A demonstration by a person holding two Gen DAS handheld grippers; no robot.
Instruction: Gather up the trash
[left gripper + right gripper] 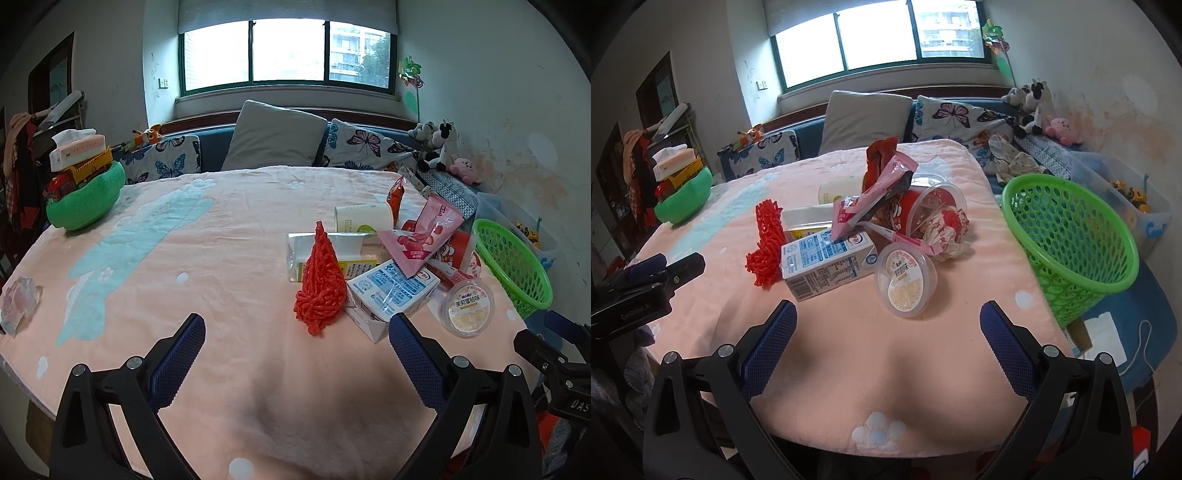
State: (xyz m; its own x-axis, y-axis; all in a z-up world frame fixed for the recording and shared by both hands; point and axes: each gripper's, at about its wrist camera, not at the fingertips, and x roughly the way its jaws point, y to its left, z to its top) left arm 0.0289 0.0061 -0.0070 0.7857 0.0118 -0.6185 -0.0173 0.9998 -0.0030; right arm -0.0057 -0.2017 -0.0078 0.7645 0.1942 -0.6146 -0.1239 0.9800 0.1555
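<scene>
A pile of trash lies on the pink blanket: a red foam net (320,280) (767,243), a blue-white milk carton (391,295) (823,264), a clear lidded pudding cup (468,307) (905,282), a pink snack wrapper (424,232) (875,192), a red cup (923,206) and crumpled paper (947,229). A green mesh basket (513,266) (1071,236) stands at the table's right edge. My left gripper (295,339) is open, just short of the net and carton. My right gripper (888,325) is open, just short of the pudding cup.
A green bowl (86,199) holding a toy truck and tissue pack sits at the far left. A crumpled clear wrapper (18,302) lies at the left edge. Cushions and plush toys (439,144) line the sofa behind. A clear storage bin (1126,199) stands beyond the basket.
</scene>
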